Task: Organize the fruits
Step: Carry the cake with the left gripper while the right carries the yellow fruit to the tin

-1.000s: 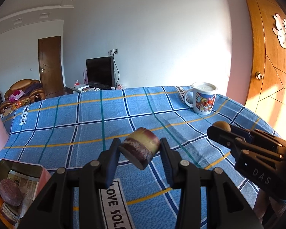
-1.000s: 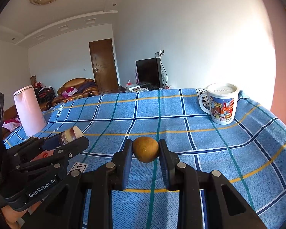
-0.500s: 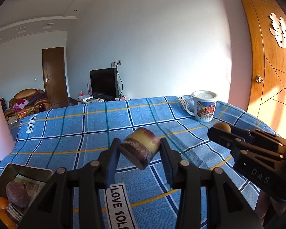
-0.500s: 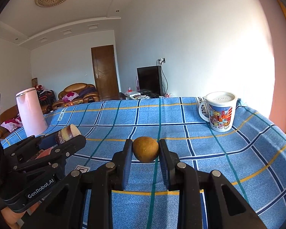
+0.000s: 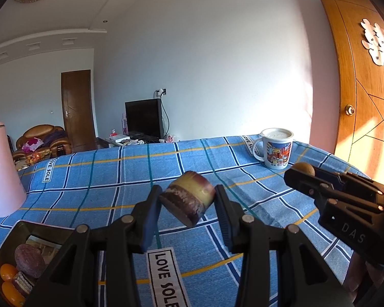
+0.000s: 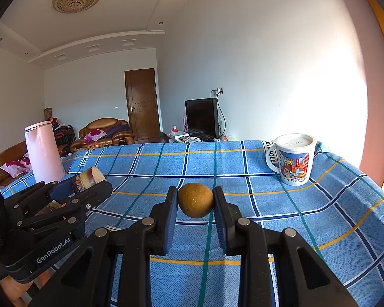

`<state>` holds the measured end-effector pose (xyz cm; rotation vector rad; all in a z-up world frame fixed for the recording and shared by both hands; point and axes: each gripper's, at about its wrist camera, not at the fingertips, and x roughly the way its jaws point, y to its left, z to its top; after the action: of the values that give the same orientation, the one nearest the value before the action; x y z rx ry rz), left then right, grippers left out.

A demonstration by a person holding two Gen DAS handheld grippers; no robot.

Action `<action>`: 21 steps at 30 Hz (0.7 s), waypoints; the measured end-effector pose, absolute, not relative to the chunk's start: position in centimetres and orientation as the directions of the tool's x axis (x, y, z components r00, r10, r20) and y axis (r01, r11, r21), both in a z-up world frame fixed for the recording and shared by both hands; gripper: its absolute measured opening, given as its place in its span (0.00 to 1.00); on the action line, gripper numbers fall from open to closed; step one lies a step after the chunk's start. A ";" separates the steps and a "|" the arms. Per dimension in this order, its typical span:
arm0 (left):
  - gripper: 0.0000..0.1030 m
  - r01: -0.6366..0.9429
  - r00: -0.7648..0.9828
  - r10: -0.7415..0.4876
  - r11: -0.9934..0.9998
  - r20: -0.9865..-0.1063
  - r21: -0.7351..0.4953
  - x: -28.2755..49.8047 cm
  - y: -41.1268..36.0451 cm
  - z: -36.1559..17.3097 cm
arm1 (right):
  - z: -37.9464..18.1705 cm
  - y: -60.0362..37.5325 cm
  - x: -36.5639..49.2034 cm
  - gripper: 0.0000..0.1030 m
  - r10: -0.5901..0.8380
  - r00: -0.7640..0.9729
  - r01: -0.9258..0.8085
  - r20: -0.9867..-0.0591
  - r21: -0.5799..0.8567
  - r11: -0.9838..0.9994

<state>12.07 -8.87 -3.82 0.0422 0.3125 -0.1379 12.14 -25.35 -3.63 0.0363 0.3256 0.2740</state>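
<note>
My left gripper [image 5: 188,200] is shut on a short cut piece of purple-and-yellow cane [image 5: 189,194], held tilted above the blue checked tablecloth [image 5: 110,179]. The right wrist view shows the same cane piece [image 6: 85,177] at the tips of the left gripper [image 6: 99,185]. Between the pads of my right gripper [image 6: 195,200] sits a small round brown fruit [image 6: 195,199], clamped above the cloth. In the left wrist view that fruit [image 5: 304,168] peeks over the right gripper [image 5: 294,177]. At lower left an open metal tin [image 5: 15,226] holds a dark purple fruit [image 5: 29,257] and orange fruits [image 5: 7,272].
A lidded cartoon mug [image 6: 293,158] stands at the table's far right corner. A tall pink kettle [image 6: 43,151] stands at the far left. A wooden door [image 5: 358,76] lies to the right, beyond the table edge. Bare cloth lies between the mug and the kettle.
Both views have swung slightly: the tin has shifted right in the left wrist view and the pink kettle has come into it. Both grips are unchanged.
</note>
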 end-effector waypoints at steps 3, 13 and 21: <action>0.42 0.147 0.939 -0.132 0.989 -0.318 0.022 11.9 -8.6 -3.9 | -3.6 -25.4 12.1 0.28 0.286 0.906 -0.271 -0.313 0.092 0.958; 0.42 0.151 0.930 -0.141 0.989 -0.339 0.002 10.2 -6.6 -3.9 | -3.3 -23.1 10.7 0.28 0.341 0.883 -0.330 -0.324 0.089 0.940; 0.42 0.117 0.935 -0.117 0.993 -0.334 -0.020 8.2 -3.6 -3.1 | -2.3 -20.0 9.3 0.28 0.428 0.849 -0.417 -0.310 0.104 0.903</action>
<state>8.17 -3.59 -3.12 0.0002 0.3414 -0.1197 9.29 -19.98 -2.34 0.0332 0.3342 0.4451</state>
